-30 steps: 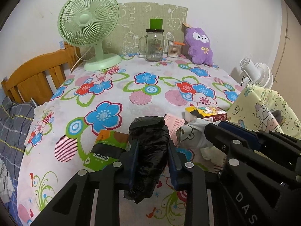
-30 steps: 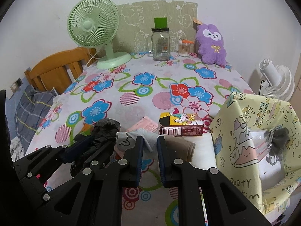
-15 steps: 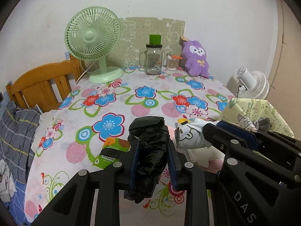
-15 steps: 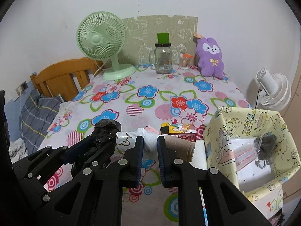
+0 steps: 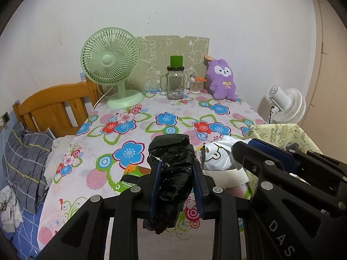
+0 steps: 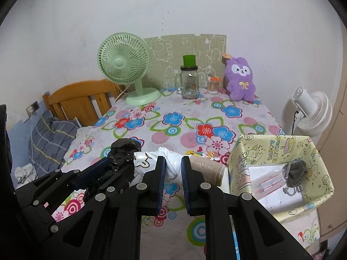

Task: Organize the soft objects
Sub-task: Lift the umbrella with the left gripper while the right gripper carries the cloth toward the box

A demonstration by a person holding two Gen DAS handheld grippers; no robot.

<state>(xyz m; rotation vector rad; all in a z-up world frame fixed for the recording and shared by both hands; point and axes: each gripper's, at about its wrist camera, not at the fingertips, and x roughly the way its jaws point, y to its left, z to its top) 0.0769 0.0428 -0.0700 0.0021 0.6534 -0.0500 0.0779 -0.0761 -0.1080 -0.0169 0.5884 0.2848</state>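
My left gripper (image 5: 176,166) is shut on a crumpled black plastic bag (image 5: 173,169) and holds it above the flowered tablecloth; the bag also shows in the right wrist view (image 6: 121,151). My right gripper (image 6: 173,162) is shut on a white plastic bag with a cartoon print (image 6: 169,162), which shows in the left wrist view (image 5: 216,158) too. A yellow patterned storage box (image 6: 279,151) stands at the right, with a dark grey soft item (image 6: 296,171) inside. A brown sock roll (image 6: 206,169) lies beside the box.
At the back stand a green fan (image 5: 112,69), a glass jar with a green lid (image 5: 175,82), a cotton swab cup (image 5: 196,85) and a purple plush (image 5: 222,82). A green packet (image 5: 130,179) lies on the table. A wooden chair (image 5: 56,108) is at left, a white fan (image 6: 310,112) at right.
Both grippers have risen and pulled back from the table with their bags; the table looks farther and the yellow box shows more fully in the right wrist view.
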